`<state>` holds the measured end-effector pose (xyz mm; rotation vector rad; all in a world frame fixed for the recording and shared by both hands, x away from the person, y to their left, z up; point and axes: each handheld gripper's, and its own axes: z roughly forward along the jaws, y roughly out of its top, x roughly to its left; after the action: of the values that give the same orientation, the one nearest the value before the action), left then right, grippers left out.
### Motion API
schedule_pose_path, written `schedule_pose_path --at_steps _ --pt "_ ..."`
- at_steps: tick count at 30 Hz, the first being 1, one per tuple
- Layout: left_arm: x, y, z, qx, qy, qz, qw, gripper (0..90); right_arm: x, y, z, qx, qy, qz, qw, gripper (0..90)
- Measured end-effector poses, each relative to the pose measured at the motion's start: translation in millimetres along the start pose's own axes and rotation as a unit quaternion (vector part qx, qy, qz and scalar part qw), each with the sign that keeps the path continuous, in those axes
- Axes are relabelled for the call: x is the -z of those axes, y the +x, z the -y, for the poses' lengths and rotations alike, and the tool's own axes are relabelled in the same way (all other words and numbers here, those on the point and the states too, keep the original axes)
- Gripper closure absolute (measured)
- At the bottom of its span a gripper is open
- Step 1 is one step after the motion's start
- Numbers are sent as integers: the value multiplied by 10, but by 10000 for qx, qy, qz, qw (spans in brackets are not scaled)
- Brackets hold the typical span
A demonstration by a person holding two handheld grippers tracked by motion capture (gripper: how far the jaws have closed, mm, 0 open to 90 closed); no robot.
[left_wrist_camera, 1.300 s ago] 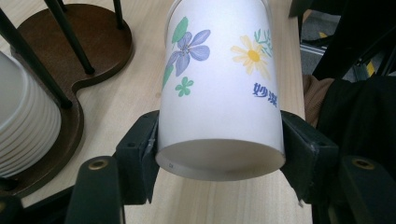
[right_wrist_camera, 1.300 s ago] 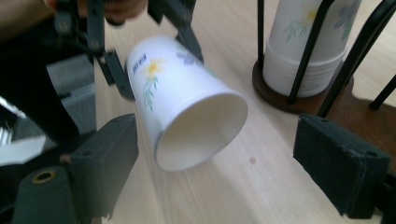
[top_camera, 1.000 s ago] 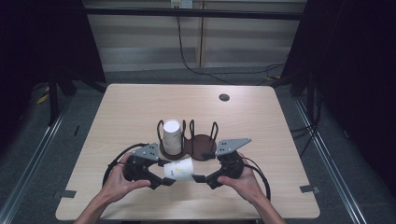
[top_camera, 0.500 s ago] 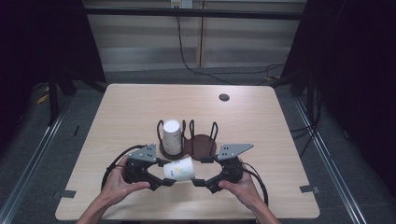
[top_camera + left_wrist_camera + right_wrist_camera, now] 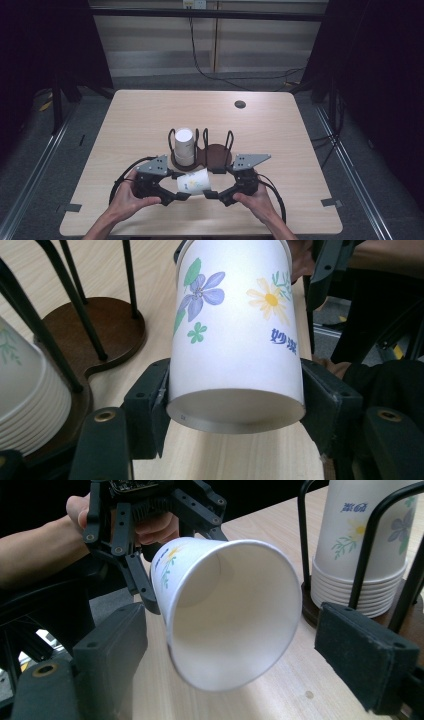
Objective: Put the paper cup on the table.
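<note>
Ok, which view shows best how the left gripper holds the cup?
The left gripper view: both pads clamp the cup near its base. The right gripper view faces its open mouth; the high view shows it small, between the grippers.

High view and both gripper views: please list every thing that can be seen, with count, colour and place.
Table: one, light wood, middle of the high view.
Cup: one, white with flower print, lying sideways in the air between the grippers, base clamped by the left gripper, mouth toward the right gripper.
Cup stack: one, white with flower print, upside down in the left bay of the rack.
Rack: one, dark brown base with black wire loops, table centre; right bay empty.
Disc: one, dark, far right part of the table.
Left gripper: one, black, shut on the cup's base.
Right gripper: one, black, open around the cup's mouth, pads apart from it.
Hands: two, near table edge.
</note>
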<state>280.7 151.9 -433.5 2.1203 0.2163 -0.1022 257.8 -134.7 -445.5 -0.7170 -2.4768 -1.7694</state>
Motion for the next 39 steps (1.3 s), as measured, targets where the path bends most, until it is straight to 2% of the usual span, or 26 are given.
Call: schedule_pose_path --at_steps 18,23,28,39 --pt "-45 -27 -6 -68 -53 198 9998 362 -89 -22 6 -54 33 -399 9992 185" --pt "-51 -20 2 -54 -59 203 9998 362 -91 -31 8 -69 38 -417 9991 202" --pt "-82 -1 23 42 -34 247 9997 356 -69 -51 6 -104 21 -435 9990 231" --pt "-113 20 37 120 31 198 9997 313 -52 -44 -1 -93 8 -439 9990 274"
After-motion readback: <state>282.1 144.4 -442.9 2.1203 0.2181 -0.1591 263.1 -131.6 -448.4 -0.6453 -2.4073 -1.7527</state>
